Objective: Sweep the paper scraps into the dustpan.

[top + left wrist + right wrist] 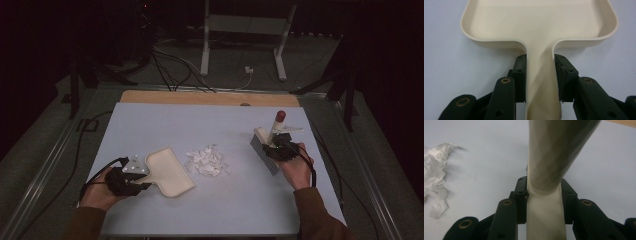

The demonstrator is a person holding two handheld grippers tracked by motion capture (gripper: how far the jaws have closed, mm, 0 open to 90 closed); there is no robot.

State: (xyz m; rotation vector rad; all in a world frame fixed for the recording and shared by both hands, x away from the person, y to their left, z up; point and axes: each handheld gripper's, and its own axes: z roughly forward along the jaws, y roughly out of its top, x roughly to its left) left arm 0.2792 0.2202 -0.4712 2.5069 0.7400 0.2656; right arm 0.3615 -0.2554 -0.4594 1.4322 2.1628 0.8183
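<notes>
Jaws of left gripper (541, 82) pinched on both sides of the cream dustpan (541, 27) handle, just below where it widens into the pan; jaws of right gripper (544, 200) clamped likewise on the pale handle of the brush (266, 150). Dustpan flat on the grey table (165, 120) at its near left, open mouth turned toward the middle. Brush near the right edge, bristles down on the surface, handle tilted up and away with a dark red cap at its top. Between them, apart from both, a heap of white paper scraps (206, 161), closer to the pan's mouth than to the bristles.

Progress, as a judgement: both tools gripped and in position, sweeping itself not begun. No scrap in the pan, heap seemingly whole. Left to do: pushing the scraps into the pan and lifting them off.

Hard to read: bristles hidden in the right gripper view, brush handle blurred there, heap cut off at its left edge. Pan's mouth cropped in the left gripper view. Surroundings too dark to make out.
</notes>
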